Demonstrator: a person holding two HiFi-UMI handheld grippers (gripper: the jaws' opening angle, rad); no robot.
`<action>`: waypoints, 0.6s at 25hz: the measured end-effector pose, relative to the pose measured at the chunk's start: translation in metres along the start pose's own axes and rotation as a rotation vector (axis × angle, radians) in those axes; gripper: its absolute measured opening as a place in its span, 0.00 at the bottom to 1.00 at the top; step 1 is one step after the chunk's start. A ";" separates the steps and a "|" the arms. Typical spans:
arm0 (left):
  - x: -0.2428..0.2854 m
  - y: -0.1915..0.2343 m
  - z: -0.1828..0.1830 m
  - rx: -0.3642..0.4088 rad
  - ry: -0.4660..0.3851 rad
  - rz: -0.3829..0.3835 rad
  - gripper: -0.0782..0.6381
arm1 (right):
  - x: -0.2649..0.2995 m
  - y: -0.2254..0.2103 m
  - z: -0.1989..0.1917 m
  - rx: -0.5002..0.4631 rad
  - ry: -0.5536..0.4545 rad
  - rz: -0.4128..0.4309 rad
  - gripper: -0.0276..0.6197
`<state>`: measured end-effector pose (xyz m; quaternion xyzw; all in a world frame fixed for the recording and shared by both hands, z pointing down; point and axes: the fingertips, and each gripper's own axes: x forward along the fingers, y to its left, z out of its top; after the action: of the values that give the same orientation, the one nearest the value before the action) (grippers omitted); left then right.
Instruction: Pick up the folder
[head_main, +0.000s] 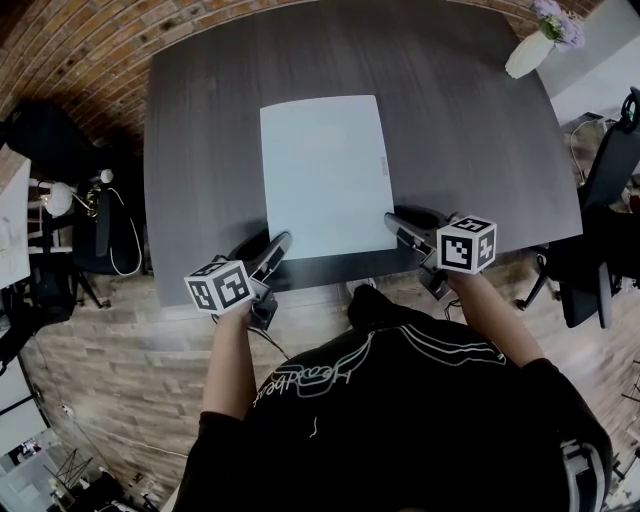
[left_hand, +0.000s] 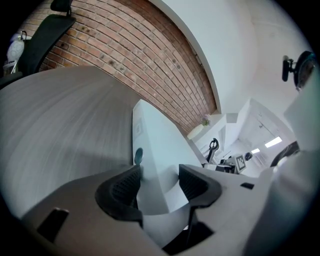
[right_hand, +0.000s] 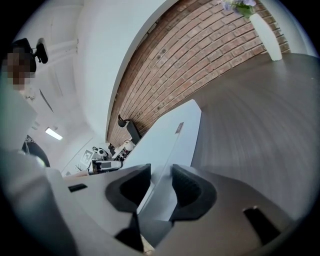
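Note:
A pale blue folder (head_main: 325, 175) lies flat on the dark grey table (head_main: 200, 150), its near edge close to the table's front edge. My left gripper (head_main: 283, 242) is at the folder's near left corner and my right gripper (head_main: 392, 222) at its near right corner. In the left gripper view the folder (left_hand: 155, 145) runs between the jaws of the left gripper (left_hand: 160, 179), which stand wide, with a gap at the pads. In the right gripper view the folder's edge (right_hand: 167, 137) passes between the jaws of the right gripper (right_hand: 161, 181), which are narrower but not clamped.
A white vase with purple flowers (head_main: 530, 50) stands at the table's far right corner. Black office chairs stand at the right (head_main: 600, 230) and the left (head_main: 90, 230) of the table. A brick wall (left_hand: 125, 55) runs behind it.

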<state>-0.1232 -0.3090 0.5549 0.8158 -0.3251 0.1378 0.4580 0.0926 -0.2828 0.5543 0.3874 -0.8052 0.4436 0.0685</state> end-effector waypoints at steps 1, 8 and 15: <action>0.000 0.000 0.000 -0.001 -0.003 0.002 0.44 | 0.000 0.000 0.000 0.002 -0.003 0.000 0.22; -0.001 -0.001 -0.004 -0.007 -0.017 0.009 0.44 | -0.003 0.001 -0.002 -0.009 -0.016 -0.011 0.21; -0.003 -0.008 -0.016 -0.019 -0.015 0.006 0.44 | -0.011 0.001 -0.011 -0.021 -0.012 -0.023 0.21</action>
<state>-0.1190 -0.2919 0.5570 0.8114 -0.3326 0.1299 0.4627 0.0971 -0.2679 0.5546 0.3984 -0.8058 0.4320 0.0728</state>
